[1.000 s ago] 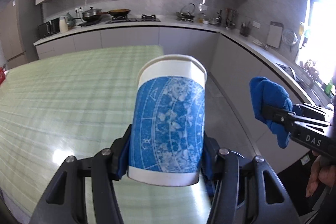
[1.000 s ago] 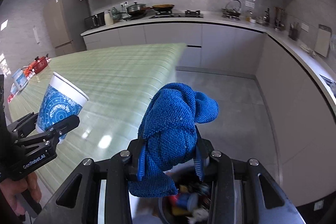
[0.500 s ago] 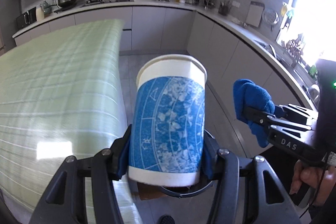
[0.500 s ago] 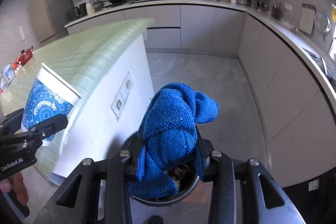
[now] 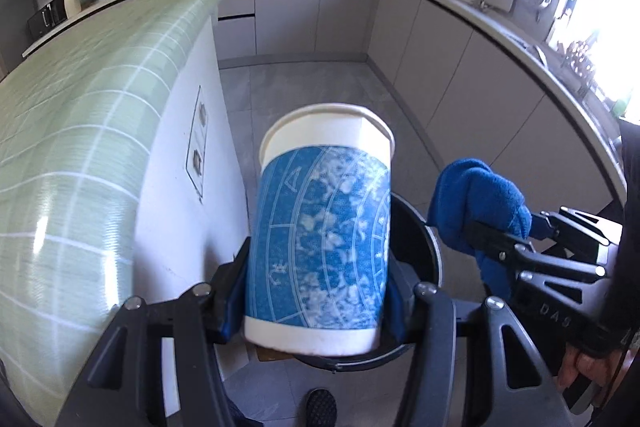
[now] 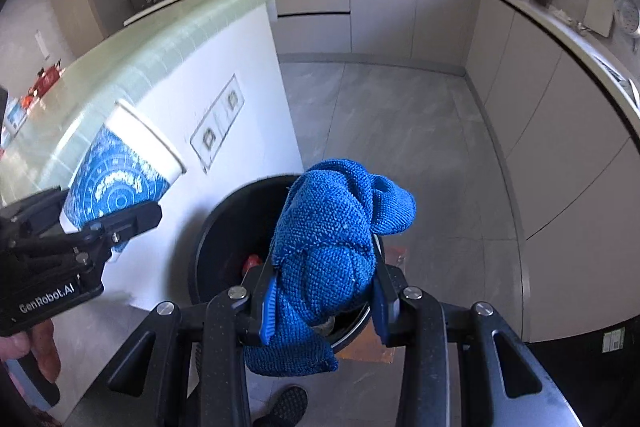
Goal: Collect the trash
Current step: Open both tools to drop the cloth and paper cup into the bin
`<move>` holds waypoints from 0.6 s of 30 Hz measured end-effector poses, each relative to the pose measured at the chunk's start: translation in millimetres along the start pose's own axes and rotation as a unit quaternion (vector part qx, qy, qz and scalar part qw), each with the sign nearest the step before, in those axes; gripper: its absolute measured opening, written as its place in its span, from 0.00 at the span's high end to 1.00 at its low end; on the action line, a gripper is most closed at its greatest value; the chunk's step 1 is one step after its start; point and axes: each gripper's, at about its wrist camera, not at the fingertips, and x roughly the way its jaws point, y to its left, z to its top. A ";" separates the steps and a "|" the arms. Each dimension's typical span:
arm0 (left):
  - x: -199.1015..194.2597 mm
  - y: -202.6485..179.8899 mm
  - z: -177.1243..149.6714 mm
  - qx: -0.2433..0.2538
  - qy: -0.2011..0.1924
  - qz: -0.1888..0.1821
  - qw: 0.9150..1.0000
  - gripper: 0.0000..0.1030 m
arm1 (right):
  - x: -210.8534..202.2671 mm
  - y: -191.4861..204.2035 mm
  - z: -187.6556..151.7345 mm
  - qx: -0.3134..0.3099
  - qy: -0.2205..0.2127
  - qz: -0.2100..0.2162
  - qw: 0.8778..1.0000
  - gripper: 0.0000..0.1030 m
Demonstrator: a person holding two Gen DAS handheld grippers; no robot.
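My left gripper [image 5: 318, 291] is shut on a blue-and-white paper cup [image 5: 320, 239], held upright over the near rim of a black trash bin [image 5: 424, 239] on the floor. The cup also shows in the right wrist view [image 6: 120, 183], left of the bin [image 6: 224, 227]. My right gripper [image 6: 322, 291] is shut on a bunched blue cloth [image 6: 332, 247] above the bin, which holds some rubbish, including a red item [image 6: 251, 263]. The cloth also shows in the left wrist view [image 5: 476, 203], right of the cup.
The white end wall of the island [image 5: 180, 187], with two sockets [image 6: 218, 125], stands just left of the bin under the green checked tabletop [image 5: 80, 107]. Grey cabinets [image 6: 560, 147] line the right and back. A brown mat [image 6: 380, 347] lies under the bin. A shoe tip [image 5: 320, 407] is below.
Both grippers have swung off the tabletop and down over the floor bin, each keeping its hold. The bin now sits directly under the cup and cloth.
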 end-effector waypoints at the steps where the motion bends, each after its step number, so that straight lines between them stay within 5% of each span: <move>1: 2.9 -0.9 0.0 -0.001 0.001 0.001 1.000 0.45 | 4.9 -2.0 -2.5 -0.001 0.004 0.001 1.000 0.62; 13: 46.8 -7.0 -1.8 -0.002 0.055 0.014 0.998 0.39 | 69.8 3.3 -24.9 -0.072 0.041 0.046 0.996 0.60; 14: 50.0 -5.5 -1.6 -0.014 0.058 0.002 0.998 0.19 | 77.6 4.8 -28.9 -0.088 0.044 0.055 0.994 0.56; 16: 50.2 1.9 -0.5 -0.032 0.053 0.019 0.998 0.00 | 86.2 5.7 -33.6 -0.110 0.042 0.055 0.991 0.20; 17: 46.4 5.1 -1.4 -0.035 0.042 0.026 0.998 0.00 | 91.7 1.9 -36.7 -0.112 0.052 0.035 0.992 0.00; 18: 44.0 6.1 -1.8 -0.033 0.041 0.029 0.998 0.00 | 89.5 -2.9 -36.5 -0.106 0.046 0.040 0.992 0.00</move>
